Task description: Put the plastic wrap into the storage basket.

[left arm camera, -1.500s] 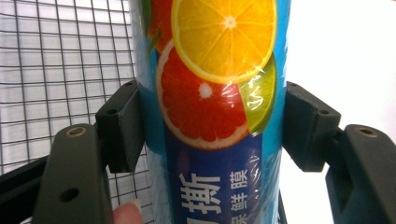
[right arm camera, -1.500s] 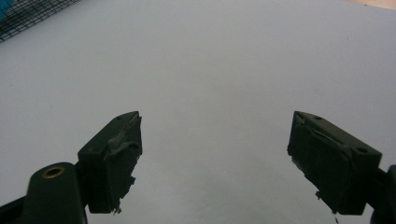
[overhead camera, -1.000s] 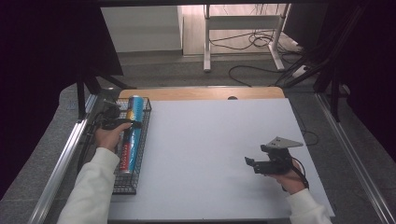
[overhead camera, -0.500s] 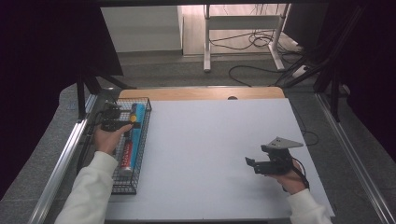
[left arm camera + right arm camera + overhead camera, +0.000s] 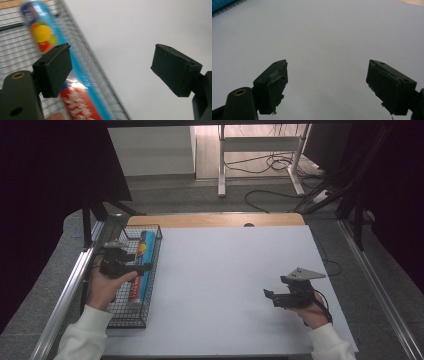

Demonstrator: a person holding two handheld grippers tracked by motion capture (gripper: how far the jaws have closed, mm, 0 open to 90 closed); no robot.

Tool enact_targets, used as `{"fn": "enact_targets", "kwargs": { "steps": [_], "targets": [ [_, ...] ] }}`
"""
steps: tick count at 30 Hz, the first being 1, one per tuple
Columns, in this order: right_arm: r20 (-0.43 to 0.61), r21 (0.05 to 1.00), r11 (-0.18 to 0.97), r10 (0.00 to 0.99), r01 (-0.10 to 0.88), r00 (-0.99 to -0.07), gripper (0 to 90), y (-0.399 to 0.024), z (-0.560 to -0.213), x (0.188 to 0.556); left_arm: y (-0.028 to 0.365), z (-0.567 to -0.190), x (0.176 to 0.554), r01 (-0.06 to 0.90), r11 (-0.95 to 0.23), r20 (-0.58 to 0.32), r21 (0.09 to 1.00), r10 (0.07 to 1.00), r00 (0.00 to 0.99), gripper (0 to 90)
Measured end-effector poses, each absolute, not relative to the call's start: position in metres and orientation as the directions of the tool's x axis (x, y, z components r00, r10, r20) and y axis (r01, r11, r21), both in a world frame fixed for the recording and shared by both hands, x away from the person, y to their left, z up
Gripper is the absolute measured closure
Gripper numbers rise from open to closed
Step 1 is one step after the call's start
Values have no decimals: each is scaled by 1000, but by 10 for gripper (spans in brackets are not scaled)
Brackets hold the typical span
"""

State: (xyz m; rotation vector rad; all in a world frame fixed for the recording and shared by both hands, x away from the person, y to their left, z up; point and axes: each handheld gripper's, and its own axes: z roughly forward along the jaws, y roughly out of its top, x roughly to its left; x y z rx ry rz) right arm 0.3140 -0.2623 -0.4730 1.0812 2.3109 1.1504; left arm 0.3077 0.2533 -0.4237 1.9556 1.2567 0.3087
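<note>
A long blue and red snack tube [image 5: 145, 244] lies lengthwise in a black wire basket [image 5: 126, 321] at the table's left edge. A hand holds my left gripper [image 5: 145, 266] just above the basket and over the tube, pointing right. Its jaws have just been opening from shut, then eased in slightly, and nothing is between them. In the left gripper view the left gripper [image 5: 111, 60] stands wide open, with the tube [image 5: 42, 35] and the basket [image 5: 15, 50] below it. My right gripper [image 5: 269, 296] rests at the near right of the white table. The right gripper [image 5: 327, 70] is open and empty.
A white sheet [image 5: 225, 265] covers the table, with a wooden strip [image 5: 215, 220] at the far edge. A metal rail [image 5: 67, 290] runs along the left side beside the basket. Cables and a stand's legs lie on the floor beyond the table.
The left hand has drawn its gripper back toward the person and lifted it over the basket. The tube stays lying in the basket. The right gripper has not moved.
</note>
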Motion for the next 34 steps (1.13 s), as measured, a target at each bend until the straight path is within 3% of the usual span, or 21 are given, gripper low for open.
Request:
{"fn": "enact_targets", "kwargs": {
  "steps": [12,21,34],
  "targets": [
    [20,800,384,751,462,-660,172,-259,-474,302,199,-444,268,574,-266,-207,774,751,628,166],
    [15,826,360,754,433,-657,172,-265,-483,280,177,-462,261,575,-315,-177,755,747,641,168],
    [5,836,365,742,410,-670,160,-267,-480,280,171,-466,257,578,-314,-185,754,742,644,170]
  ]
}}
